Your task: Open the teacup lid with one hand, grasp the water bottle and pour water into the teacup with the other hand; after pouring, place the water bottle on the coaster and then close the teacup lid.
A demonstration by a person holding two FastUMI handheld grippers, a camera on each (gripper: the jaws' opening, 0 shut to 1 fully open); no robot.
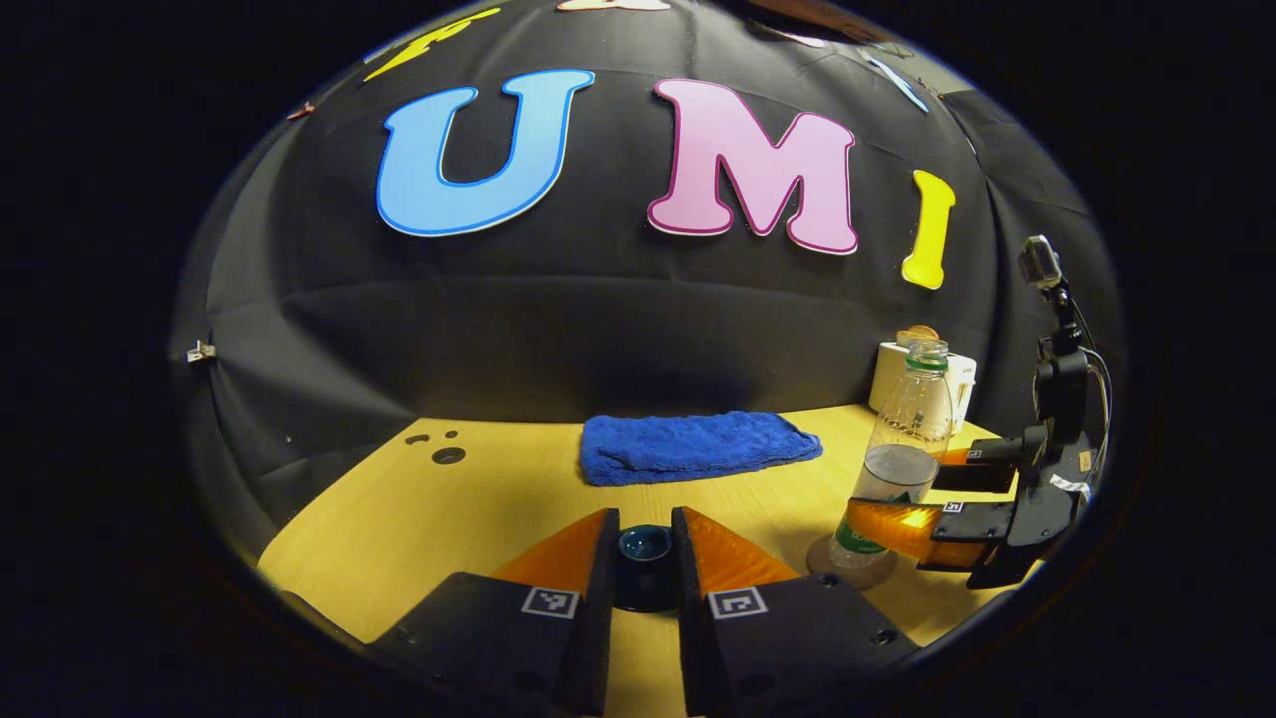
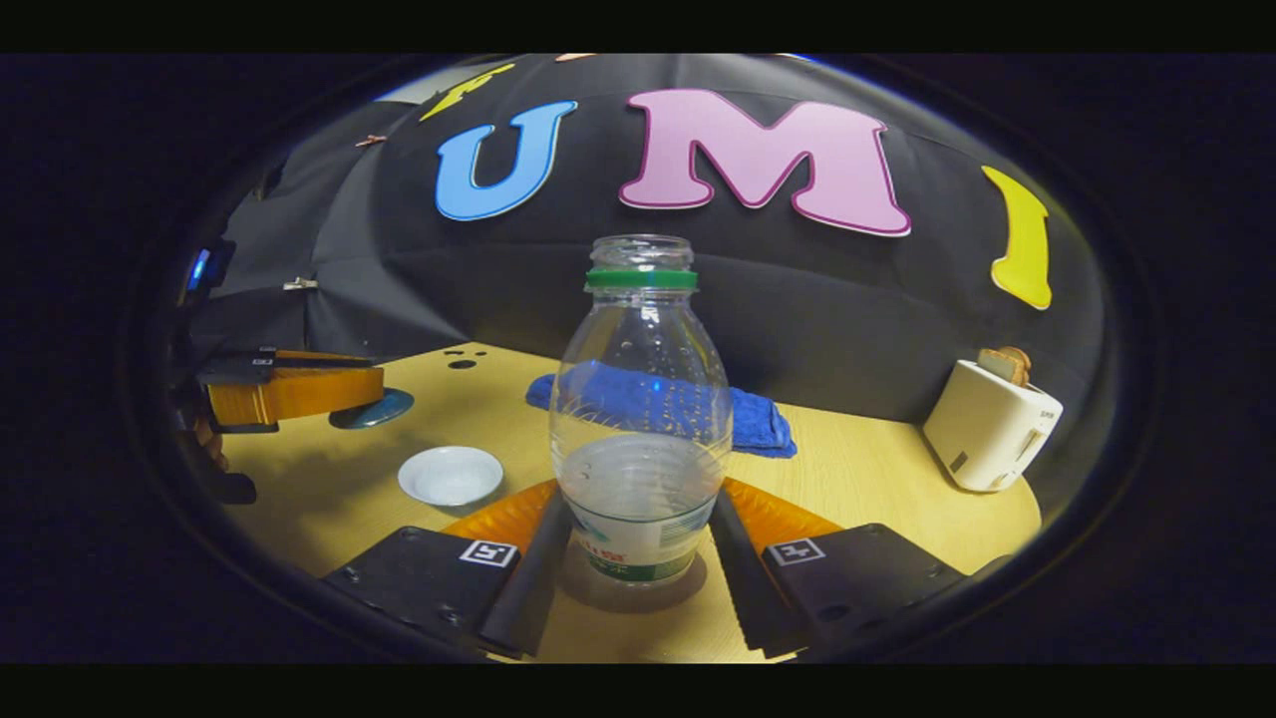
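While viewed along the left gripper (image 1: 644,515), found clamped on the teacup lid (image 1: 645,548): both fingers (image 1: 563,558) pressed to its dark teal knob from either side, with barely any gap but the knob itself. From the right gripper view, seen far to the left with the lid's teal disc at its tips, near the back-left part of the wooden table (image 2: 857,469); hard to tell there whether raised or resting on the wood. Just in front of that, on the table, the teacup (image 2: 451,475): white, uncovered, well apart from the lid. At centre of the right gripper view, the water bottle (image 2: 640,419): upright, uncapped, green ring at the neck, partly filled, standing on the round brown coaster (image 2: 638,600). Flanked low on the body by the right gripper (image 2: 640,491), one finger close against each side; impossible to tell whether truly pressing or merely alongside. From the left gripper view, same arrangement off to the right, bottle on coaster between the two fingers. Behind, along the black cloth wall: a folded blue towel (image 2: 760,421) lying flat, and to the right a pale toaster (image 2: 992,424) with a slice of bread (image 2: 1005,363) poking out of the top.
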